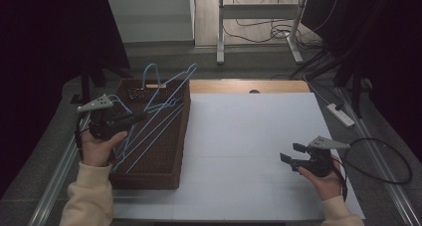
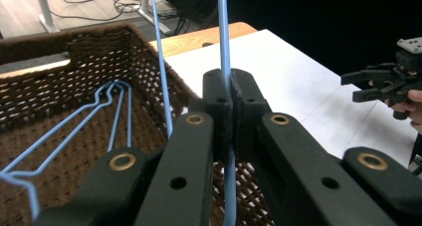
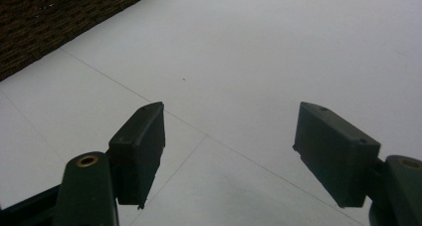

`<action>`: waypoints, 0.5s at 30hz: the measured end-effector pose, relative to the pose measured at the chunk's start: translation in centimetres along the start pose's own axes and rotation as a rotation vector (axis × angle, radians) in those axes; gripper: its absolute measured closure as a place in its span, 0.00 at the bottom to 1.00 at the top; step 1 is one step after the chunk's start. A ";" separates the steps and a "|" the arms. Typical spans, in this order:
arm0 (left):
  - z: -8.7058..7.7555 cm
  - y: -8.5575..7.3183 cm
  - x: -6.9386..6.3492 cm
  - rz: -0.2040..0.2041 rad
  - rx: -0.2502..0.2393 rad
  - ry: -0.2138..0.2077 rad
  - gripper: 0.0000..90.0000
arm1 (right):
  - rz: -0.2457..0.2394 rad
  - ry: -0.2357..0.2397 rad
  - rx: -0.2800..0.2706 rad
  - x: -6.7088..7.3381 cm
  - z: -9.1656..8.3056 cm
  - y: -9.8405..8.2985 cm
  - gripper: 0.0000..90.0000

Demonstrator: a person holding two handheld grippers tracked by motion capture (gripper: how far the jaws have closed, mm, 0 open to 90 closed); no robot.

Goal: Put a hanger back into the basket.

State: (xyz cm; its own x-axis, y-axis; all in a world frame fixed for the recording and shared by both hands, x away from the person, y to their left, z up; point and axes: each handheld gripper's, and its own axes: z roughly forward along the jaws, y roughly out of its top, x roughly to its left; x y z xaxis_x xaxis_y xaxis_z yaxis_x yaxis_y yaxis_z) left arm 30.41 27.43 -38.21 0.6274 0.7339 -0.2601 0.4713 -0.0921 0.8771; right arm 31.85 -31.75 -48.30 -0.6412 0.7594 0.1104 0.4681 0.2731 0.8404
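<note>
One blue hanger (image 2: 224,47) is being pinched by the left tool (image 2: 230,94) over the basket (image 1: 149,178); others are lying inside, while the right tool (image 1: 294,154) is waiting spread above the desk (image 1: 249,136).

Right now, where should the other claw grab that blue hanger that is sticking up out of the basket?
Best on a long straight wire run of the blue hanger, where it leans above the basket rim toward the white table. The right claw is open and could come in from that table side, jaws straddling the thin wire. The left claw is already shut on another stretch of it.
</note>
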 end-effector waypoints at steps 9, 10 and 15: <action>-0.3 -0.8 1.9 -0.038 0.026 0.036 0.97 | -0.004 -0.001 0.009 0.0 0.1 0.0 0.32; -0.3 -0.9 2.1 -0.041 0.031 0.036 0.97 | -0.004 -0.001 0.009 0.0 0.1 0.0 0.32; -0.1 -1.3 2.8 -0.051 0.054 0.037 0.97 | -0.004 -0.002 0.013 0.0 0.2 -0.1 0.32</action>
State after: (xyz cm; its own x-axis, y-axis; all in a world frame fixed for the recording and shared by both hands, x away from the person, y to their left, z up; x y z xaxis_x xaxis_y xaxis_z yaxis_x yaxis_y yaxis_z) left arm 31.46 29.63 -40.07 0.5790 0.7629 -0.2876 0.5355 -0.0899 0.8397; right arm 31.91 -31.67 -48.45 -0.6423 0.7592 0.1057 0.4733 0.2843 0.8338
